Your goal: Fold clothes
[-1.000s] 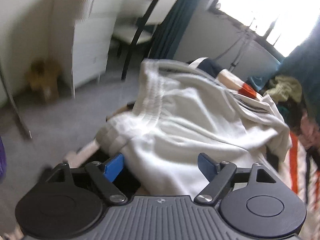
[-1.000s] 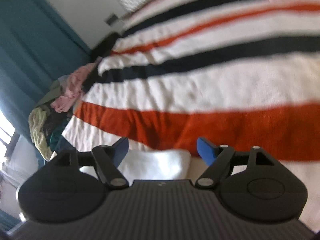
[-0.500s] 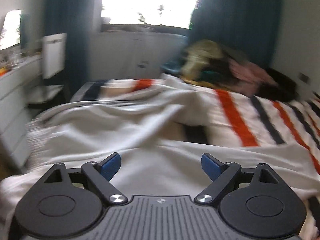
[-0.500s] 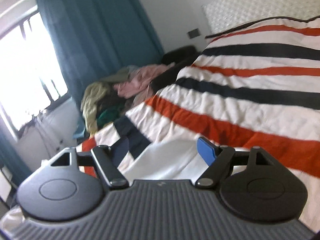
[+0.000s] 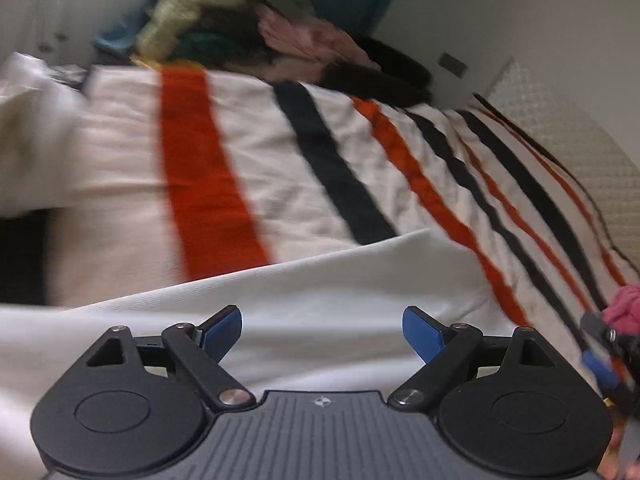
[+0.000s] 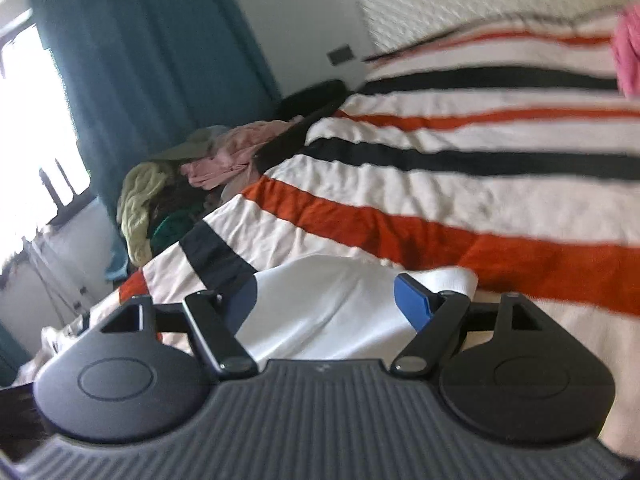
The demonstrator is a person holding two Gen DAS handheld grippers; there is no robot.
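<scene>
A white garment (image 5: 320, 280) lies on the striped bedspread (image 5: 248, 168), right under my left gripper (image 5: 322, 330), which is open with its blue pads wide apart above the cloth. In the right wrist view the same white garment (image 6: 320, 304) lies under my right gripper (image 6: 326, 300), also open and empty. My right gripper shows at the right edge of the left wrist view (image 5: 608, 356), beside a pink garment (image 5: 624, 308).
A heap of clothes (image 5: 248, 36) in yellow-green, pink and dark colours sits at the far side of the bed; it also shows in the right wrist view (image 6: 180, 176). Teal curtains (image 6: 140, 60) and a bright window (image 6: 36, 120) stand behind. A padded headboard (image 5: 572, 152) bounds the bed.
Both views have swung. My left gripper turned from the floor and dresser side, across the window, toward the headboard. My right gripper tilted up from the bedspread. Both stayed open.
</scene>
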